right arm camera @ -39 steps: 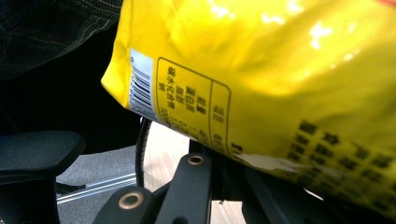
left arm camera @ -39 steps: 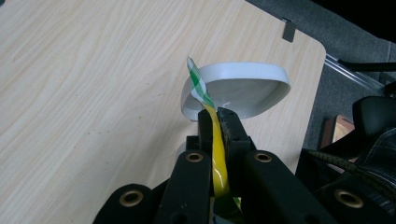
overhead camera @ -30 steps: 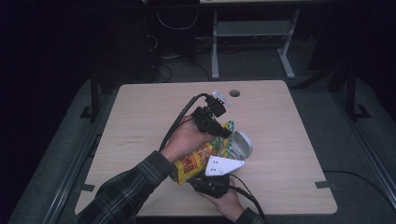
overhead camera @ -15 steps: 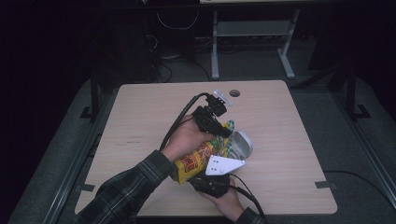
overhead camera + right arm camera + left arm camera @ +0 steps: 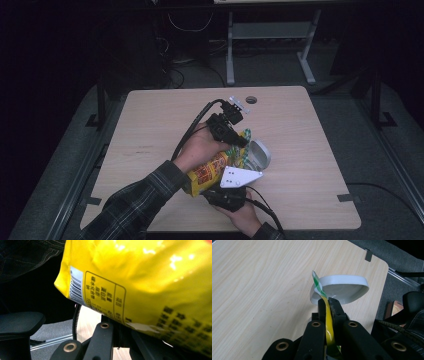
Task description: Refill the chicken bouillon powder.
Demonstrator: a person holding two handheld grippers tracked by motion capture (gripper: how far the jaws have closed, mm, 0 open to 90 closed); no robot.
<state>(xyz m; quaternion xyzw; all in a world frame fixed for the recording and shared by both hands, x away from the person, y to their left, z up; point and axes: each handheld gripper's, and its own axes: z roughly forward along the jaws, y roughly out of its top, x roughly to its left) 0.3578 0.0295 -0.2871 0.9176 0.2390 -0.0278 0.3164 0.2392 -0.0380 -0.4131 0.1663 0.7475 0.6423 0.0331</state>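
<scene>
A yellow snack bag (image 5: 212, 170) hangs tilted above the wooden table (image 5: 150, 125), stretched between both grippers. My left gripper (image 5: 239, 141) is shut on the bag's green-and-white checked top edge (image 5: 318, 285), right over a white bowl (image 5: 260, 152). In the left gripper view the jaws of that gripper (image 5: 328, 302) pinch the thin yellow film, and the bowl (image 5: 342, 290) lies tipped just past them. My right gripper (image 5: 216, 191), with its grey plate on top, is shut on the bag's lower end. The right gripper view has the bag's printed back (image 5: 140, 277) pressing down over its jaws (image 5: 116, 321).
A round cable hole (image 5: 251, 100) sits near the table's far edge. A metal desk frame (image 5: 270, 35) and cables stand on the dark floor behind. A black chair armrest (image 5: 20, 322) is beside the table's near edge. The table's left half is bare wood.
</scene>
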